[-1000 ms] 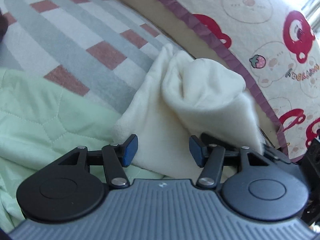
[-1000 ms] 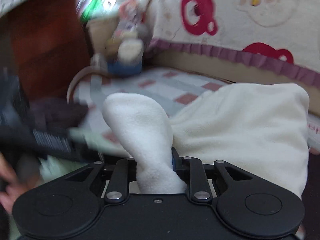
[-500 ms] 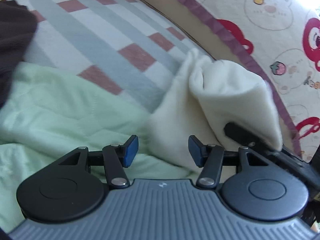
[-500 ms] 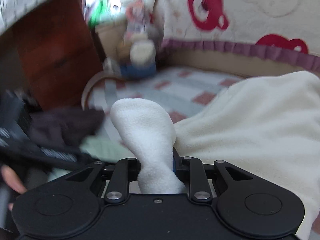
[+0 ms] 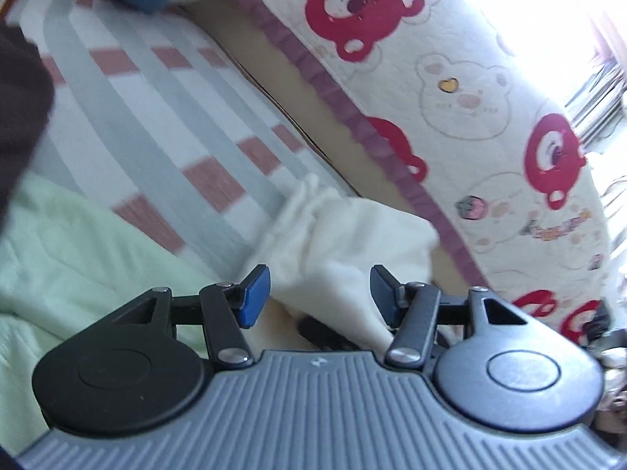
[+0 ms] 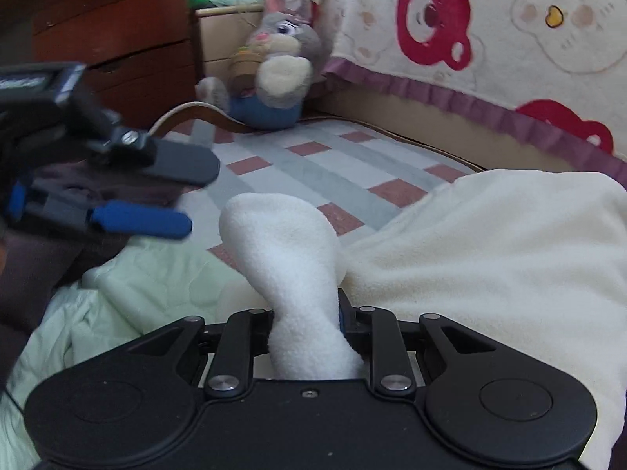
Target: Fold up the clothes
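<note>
On a checked bedsheet (image 6: 333, 164), the right gripper (image 6: 307, 317) clamps a cream fleece garment (image 6: 490, 250); the left gripper (image 5: 319, 288) hangs open, empty.

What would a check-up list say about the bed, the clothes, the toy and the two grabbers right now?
Surface: bed sheet with grey stripes and red squares.
Job's things: cream fleece garment lying bunched on the bed.
Clutter: pale green quilt; dark garment at the left edge; plush bunny at the bed's far corner.
Grippers: left gripper open, holding nothing; right gripper shut on a twisted end of the cream fleece garment.
Cables: nothing seen.
Surroundings: bear-print blanket draped along the side; wooden drawers behind the bed.
</note>
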`<state>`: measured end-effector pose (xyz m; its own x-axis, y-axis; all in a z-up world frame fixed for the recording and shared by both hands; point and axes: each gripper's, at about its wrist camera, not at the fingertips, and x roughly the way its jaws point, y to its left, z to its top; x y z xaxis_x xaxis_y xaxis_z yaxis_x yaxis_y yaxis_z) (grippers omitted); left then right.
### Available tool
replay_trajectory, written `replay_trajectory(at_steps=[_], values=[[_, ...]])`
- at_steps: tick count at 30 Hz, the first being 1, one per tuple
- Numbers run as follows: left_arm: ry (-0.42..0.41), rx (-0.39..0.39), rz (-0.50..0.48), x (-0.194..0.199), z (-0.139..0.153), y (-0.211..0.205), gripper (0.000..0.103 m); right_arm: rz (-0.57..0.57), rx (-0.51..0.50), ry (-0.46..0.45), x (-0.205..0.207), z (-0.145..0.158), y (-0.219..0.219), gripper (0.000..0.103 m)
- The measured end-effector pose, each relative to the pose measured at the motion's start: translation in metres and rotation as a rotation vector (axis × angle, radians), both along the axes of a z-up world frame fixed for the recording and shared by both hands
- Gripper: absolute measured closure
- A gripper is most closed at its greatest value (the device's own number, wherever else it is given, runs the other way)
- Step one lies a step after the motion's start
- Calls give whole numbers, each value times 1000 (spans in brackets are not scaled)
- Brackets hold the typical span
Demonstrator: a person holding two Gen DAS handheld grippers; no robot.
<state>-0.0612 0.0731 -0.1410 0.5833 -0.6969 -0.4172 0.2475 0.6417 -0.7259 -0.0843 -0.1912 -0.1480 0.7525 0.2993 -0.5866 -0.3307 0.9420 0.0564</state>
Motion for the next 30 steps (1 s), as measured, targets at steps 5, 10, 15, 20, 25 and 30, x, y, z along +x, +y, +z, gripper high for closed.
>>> replay_trajectory(at_steps=[5, 10, 15, 20, 25, 30], values=[[0, -74, -10, -4, -8, -13, 44, 41, -20, -50, -17, 3, 2, 63], [63, -35, -28, -1, -26, -27, 43, 36, 16, -50, -26, 8, -7, 64], [93, -33, -30, 3, -36, -31, 42, 52, 69, -67, -63, 27, -34, 60], [93, -38, -45, 2, -35, -34, 41, -58, 70, -44, -106, 43, -76, 43], [102, -52, -71, 0, -33, -39, 40, -134, -96, 24, -132, 27, -90, 39], [165, -86, -110, -7, -41, -56, 38, -156, -237, 24, -129, 15, -75, 34]])
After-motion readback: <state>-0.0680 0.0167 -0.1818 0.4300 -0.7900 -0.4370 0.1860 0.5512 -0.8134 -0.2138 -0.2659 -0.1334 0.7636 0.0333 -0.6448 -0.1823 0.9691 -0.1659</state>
